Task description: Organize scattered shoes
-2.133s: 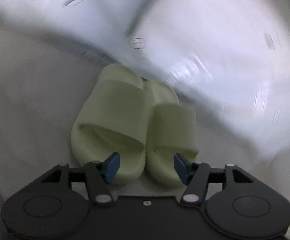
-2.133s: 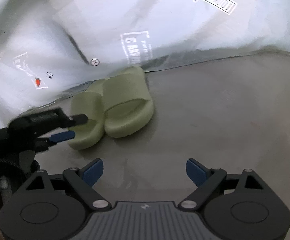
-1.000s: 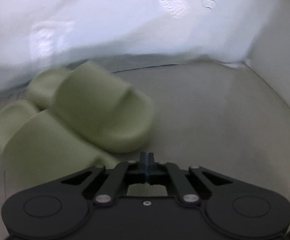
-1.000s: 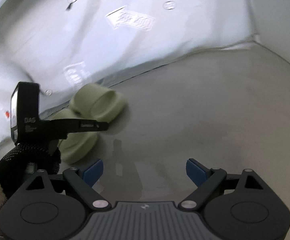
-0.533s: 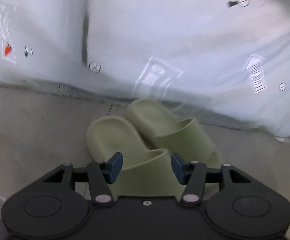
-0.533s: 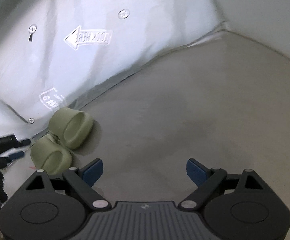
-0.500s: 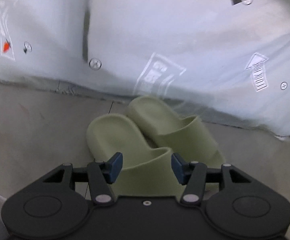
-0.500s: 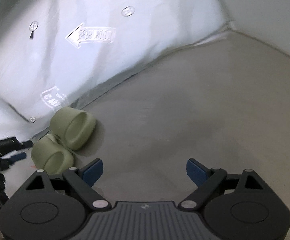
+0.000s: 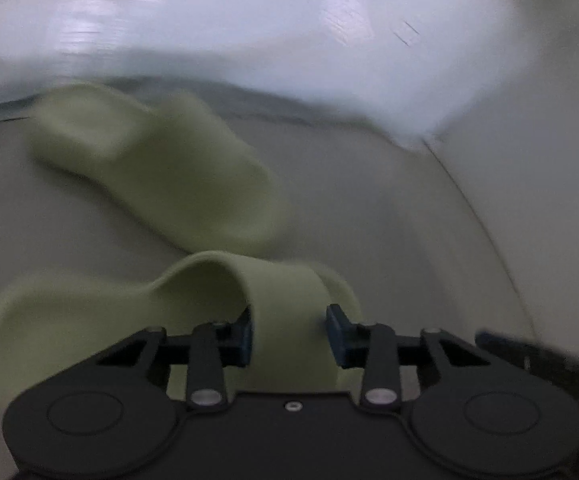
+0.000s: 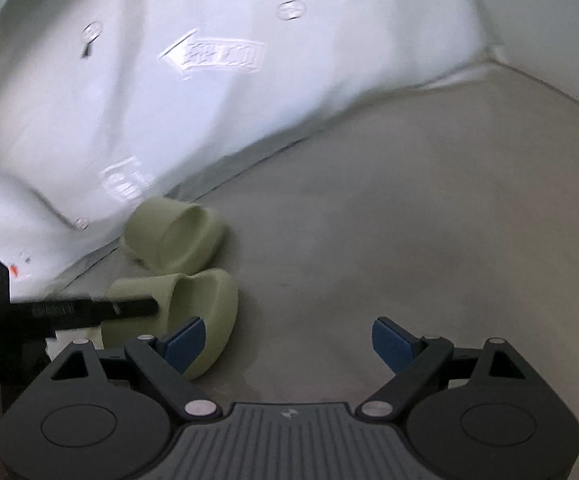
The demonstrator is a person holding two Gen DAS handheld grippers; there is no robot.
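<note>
The left wrist camera sits low over the grey concrete floor [image 9: 369, 200], looking forward along the left gripper [image 9: 289, 330], very near a pale green foam slide sandal [image 9: 281, 292] whose strap fills the foreground; a second matching green slide [image 9: 177, 168] lies just beyond, blurred, before the white plastic sheeting [image 9: 249, 20]. The right wrist camera looks from farther back and to one side along the right gripper [image 10: 289, 340], across open floor. Both views share the two slides, the sheeting and the floor.

Dim, flat lighting. Left wrist view heavily motion-blurred, glare at 10 o'clock. Right wrist view sharper; fisheye vignetting darkens all corners.
</note>
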